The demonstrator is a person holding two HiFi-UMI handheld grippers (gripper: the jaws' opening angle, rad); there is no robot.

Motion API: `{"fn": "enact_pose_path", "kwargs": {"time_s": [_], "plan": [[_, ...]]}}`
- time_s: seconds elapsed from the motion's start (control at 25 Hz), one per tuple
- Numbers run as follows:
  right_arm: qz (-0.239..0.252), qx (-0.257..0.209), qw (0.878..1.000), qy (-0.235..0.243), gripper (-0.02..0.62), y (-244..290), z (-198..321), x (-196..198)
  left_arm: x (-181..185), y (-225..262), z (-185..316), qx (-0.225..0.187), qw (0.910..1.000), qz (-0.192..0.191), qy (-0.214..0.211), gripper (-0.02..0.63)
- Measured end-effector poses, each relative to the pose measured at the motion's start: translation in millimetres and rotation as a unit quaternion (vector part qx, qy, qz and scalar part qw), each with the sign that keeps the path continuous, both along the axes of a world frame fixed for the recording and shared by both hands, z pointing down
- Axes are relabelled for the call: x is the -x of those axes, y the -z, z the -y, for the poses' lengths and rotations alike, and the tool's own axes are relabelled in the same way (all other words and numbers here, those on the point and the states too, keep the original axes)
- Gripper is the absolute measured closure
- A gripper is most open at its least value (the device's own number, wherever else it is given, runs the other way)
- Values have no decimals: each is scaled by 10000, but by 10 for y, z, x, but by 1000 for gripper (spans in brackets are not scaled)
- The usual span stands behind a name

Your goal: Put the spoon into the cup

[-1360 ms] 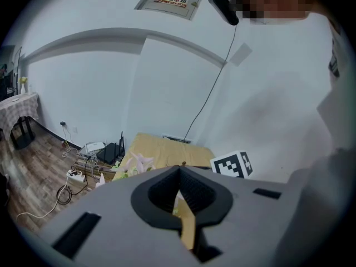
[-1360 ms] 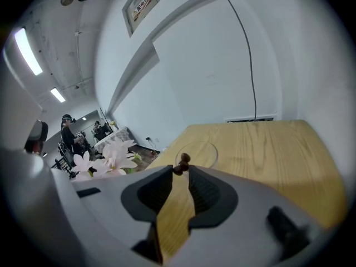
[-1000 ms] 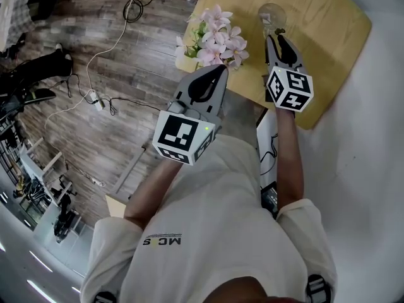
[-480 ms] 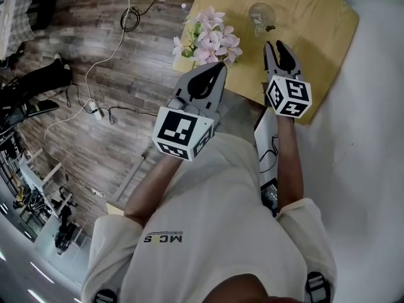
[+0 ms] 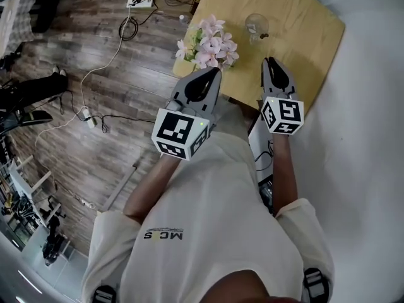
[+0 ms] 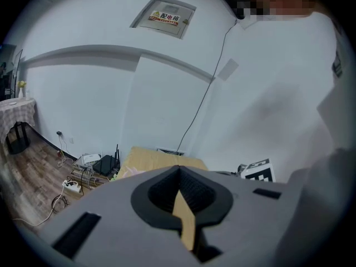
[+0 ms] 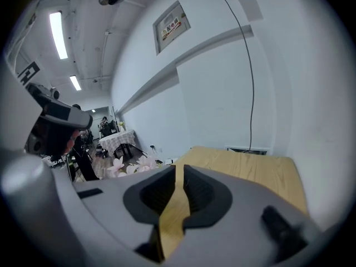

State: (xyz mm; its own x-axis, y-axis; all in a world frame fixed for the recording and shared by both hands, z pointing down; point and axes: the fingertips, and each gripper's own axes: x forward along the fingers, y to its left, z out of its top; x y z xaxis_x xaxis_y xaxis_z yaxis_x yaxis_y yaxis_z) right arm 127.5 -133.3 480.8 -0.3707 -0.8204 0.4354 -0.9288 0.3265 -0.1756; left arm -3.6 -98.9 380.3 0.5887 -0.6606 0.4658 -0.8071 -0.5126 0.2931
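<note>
Nearest us is our white shirt (image 5: 214,213), with both forearms reaching out from it. The left gripper (image 5: 213,73) hangs at the near left edge of the wooden table (image 5: 309,36), its jaws closed tip to tip on nothing. The right gripper (image 5: 270,62) is to its right over the table's near edge, jaws a narrow crack apart — only bare wood shows through the slit. Just beyond the left gripper sits a bunch of pink flowers (image 5: 211,41). Farther, to their right, stands the clear cup (image 5: 255,23), upright and touched by neither gripper. A small dark bit shows at its near rim, but we cannot tell whether that is the spoon.
</note>
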Motion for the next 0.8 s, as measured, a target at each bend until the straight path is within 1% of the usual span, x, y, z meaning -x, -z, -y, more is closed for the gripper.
{"fn": "enact_pose_path", "kwargs": {"time_s": [0.16, 0.32, 0.56, 0.8], "plan": [[-12, -113, 9999, 102, 538, 232, -120, 61, 68, 118, -51, -143, 9999, -57, 56, 595], [58, -226, 9997, 77, 538, 481, -239, 73, 177, 208, -63, -285, 9994, -87, 202, 595], [-15, -510, 9987, 95, 538, 884, -400, 87, 221, 398, -48, -550, 9983, -132, 155, 595], [49, -771, 9970, -57, 538, 1182, -611, 36, 241, 515, -85, -765, 9968, -159, 135, 595]]}}
